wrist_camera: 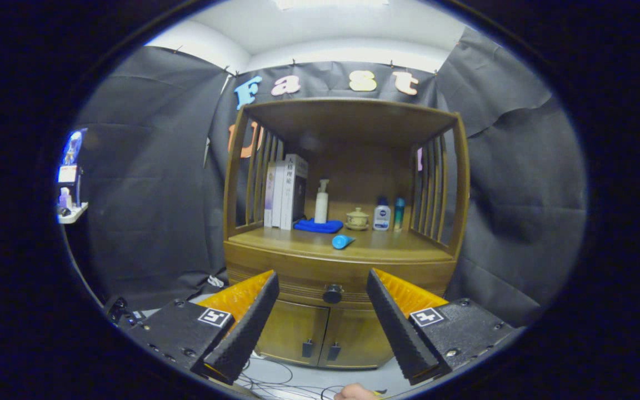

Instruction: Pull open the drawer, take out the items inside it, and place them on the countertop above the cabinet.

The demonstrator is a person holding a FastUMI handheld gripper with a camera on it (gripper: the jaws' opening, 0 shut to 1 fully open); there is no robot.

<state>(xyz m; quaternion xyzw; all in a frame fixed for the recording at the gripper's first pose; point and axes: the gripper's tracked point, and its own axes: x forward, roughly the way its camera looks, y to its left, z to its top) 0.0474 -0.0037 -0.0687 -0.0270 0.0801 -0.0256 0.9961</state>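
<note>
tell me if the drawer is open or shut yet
Shut. The drawer front sits flush with the cabinet, its round knob untouched beyond the open hand-held gripper fingers.

Staged booth, not a real home: black cloth wall (148, 166) pinned up w/ clips, hung round a single wooden cabinet (342, 261). Cabinet dressed like a household corner: books (286, 191), pump bottle (321, 203), blue cloth (318, 225), lidded ceramic cup (357, 218), lotion bottle (381, 214), blue-green bottle (399, 214) & a blue tube (342, 241) on its counter (392, 244). Loose cables (275, 383) on the floor, small equipment shelf (71, 212) off to the side, plain white ceiling (331, 28) above the cloth.
</note>
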